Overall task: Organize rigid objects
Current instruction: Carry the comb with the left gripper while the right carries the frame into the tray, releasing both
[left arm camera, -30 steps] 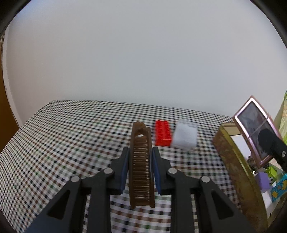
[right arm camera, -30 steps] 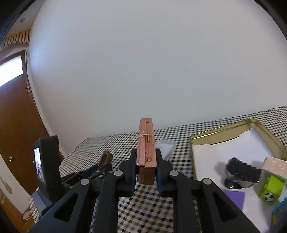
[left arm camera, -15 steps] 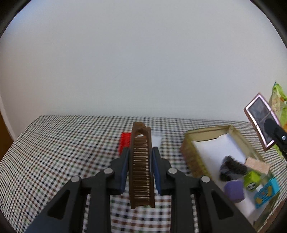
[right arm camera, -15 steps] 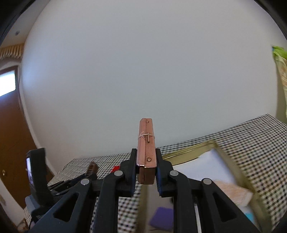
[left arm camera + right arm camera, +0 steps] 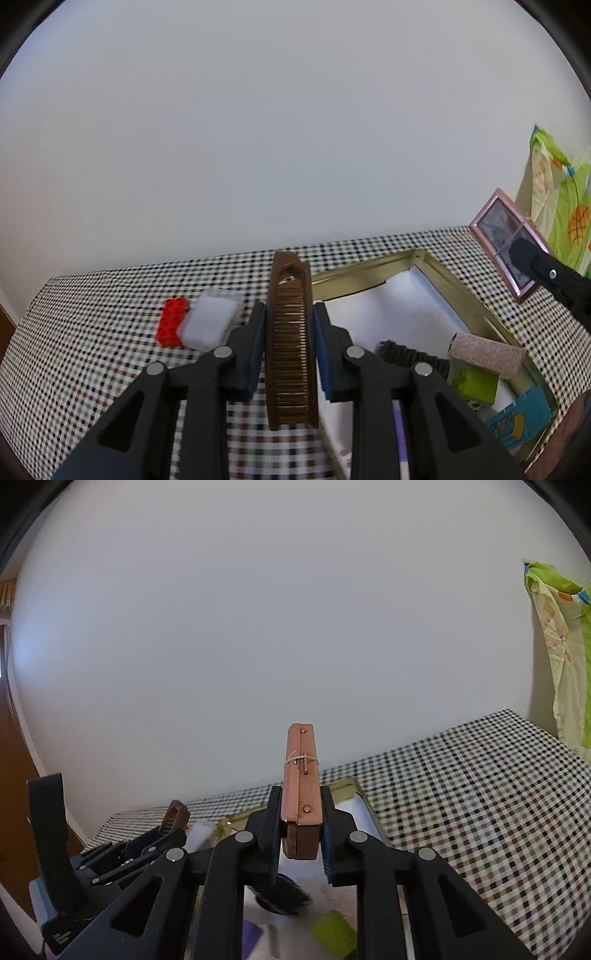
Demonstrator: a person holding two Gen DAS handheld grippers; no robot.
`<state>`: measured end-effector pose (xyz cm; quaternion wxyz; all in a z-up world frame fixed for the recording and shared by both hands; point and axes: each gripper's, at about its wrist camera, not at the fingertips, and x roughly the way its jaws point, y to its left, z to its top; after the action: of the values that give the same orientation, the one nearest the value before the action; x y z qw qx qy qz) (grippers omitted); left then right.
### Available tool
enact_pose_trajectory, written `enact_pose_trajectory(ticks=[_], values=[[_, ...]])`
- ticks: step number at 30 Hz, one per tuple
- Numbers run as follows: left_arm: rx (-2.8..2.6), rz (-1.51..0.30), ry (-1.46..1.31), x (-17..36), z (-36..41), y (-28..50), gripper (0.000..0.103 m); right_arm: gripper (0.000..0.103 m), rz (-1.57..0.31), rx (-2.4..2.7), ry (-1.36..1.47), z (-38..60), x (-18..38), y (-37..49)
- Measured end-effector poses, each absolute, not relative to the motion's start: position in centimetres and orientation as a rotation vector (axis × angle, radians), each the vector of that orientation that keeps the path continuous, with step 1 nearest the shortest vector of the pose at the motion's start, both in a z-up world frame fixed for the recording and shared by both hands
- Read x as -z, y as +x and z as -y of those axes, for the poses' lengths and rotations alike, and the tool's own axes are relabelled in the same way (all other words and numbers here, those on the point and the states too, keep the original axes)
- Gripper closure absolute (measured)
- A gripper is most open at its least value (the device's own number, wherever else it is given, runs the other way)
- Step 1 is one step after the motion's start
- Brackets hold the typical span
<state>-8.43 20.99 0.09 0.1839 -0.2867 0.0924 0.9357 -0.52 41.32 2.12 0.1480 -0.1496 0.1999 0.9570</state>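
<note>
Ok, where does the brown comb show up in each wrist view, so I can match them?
Left wrist: the brown comb stands at centre, clamped in the left tool, teeth towards the camera.
Right wrist: only the comb's tip shows, lower left, poking out of the left tool.
Shared landmark: the gold tin box on the checked tablecloth.

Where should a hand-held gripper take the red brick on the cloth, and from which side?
Grip the red brick across its two long side faces, coming down from above. It lies flat, studs up, so those sides are parallel and narrow enough for the jaws. The white block sits against its right side, so one finger would need to slip into that gap, or nudge it clear first.
</note>
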Motion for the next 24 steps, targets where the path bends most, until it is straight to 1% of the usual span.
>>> enact_pose_trajectory(ticks=[3, 6, 10, 17, 24], values=[[-2.615, -0.281, -0.842, 0.3, -22.5, -8.7, 0.08, 0.083, -0.561, -2.743, -0.459, -41.7, -2.1, -0.9], [-2.609, -0.322, -0.869, 0.9, -23.6, -9.0, 0.08, 0.083, -0.497, -2.72, -0.489, -41.7, -2.0, -1.5], [-2.608, -0.344, -0.912, 1.4, -24.4, -9.5, 0.08, 0.083, -0.493, -2.702, -0.555, -42.2, -1.3, -2.6], [-2.601, -0.418, -0.959, 2.1, -25.5, -10.2, 0.08, 0.083, -0.517, -2.684, -0.622, -43.3, -0.6, -3.4], [-2.577, -0.479, -1.032, 2.8, -26.1, -10.8, 0.08, 0.083, -0.592, -2.684, -0.708, -44.0, 0.1, -3.8]])
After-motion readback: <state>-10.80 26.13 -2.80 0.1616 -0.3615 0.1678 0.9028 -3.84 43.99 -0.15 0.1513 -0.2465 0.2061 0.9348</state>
